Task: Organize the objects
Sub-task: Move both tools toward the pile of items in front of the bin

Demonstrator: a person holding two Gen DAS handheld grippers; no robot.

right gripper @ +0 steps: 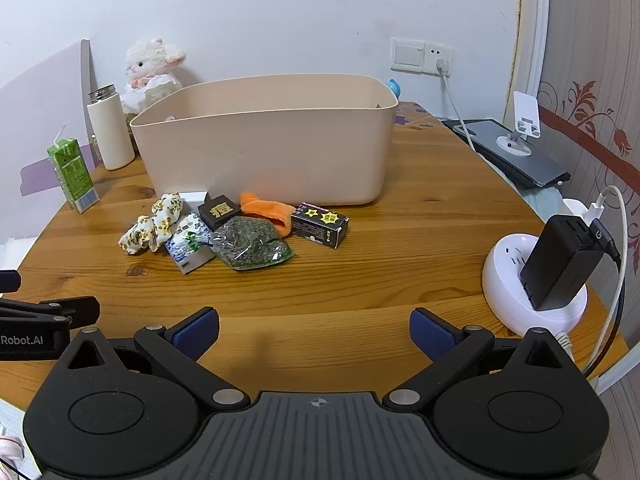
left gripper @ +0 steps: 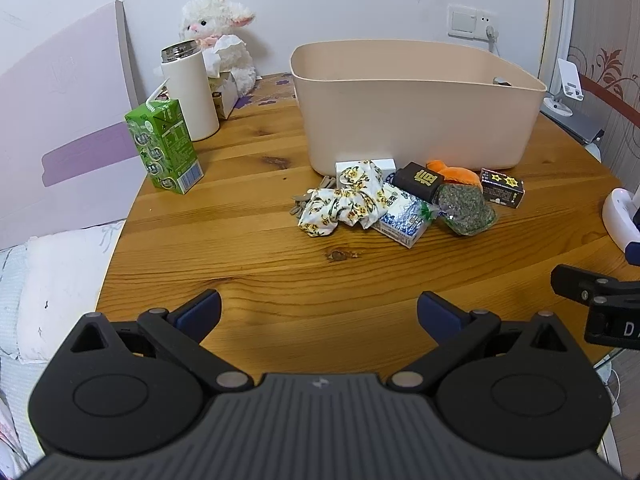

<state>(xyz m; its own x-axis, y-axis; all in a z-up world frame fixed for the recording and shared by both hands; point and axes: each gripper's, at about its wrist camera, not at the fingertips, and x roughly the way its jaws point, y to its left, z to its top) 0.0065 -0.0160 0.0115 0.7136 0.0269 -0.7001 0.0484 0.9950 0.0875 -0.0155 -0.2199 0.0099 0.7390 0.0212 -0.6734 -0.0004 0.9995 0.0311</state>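
Observation:
A beige plastic bin (left gripper: 412,120) (right gripper: 264,152) stands on the round wooden table (left gripper: 248,248). In front of it lies a pile: a floral cloth (left gripper: 344,204) (right gripper: 154,228), a blue-white packet (left gripper: 402,216) (right gripper: 188,246), a black box with a gold character (left gripper: 420,180) (right gripper: 219,211), an orange cloth (left gripper: 452,172) (right gripper: 266,210), a bag of green leaves (left gripper: 466,208) (right gripper: 250,248) and a black box with stars (left gripper: 502,188) (right gripper: 320,224). My left gripper (left gripper: 318,314) and right gripper (right gripper: 314,328) are both open and empty, well short of the pile.
A green carton (left gripper: 164,144) (right gripper: 72,176), a white flask (left gripper: 190,88) (right gripper: 110,128) and a plush lamb (left gripper: 218,36) (right gripper: 150,68) stand at the back left. A white socket hub with a black charger (right gripper: 556,272) sits on the right. A phone stand (right gripper: 520,128) is behind it.

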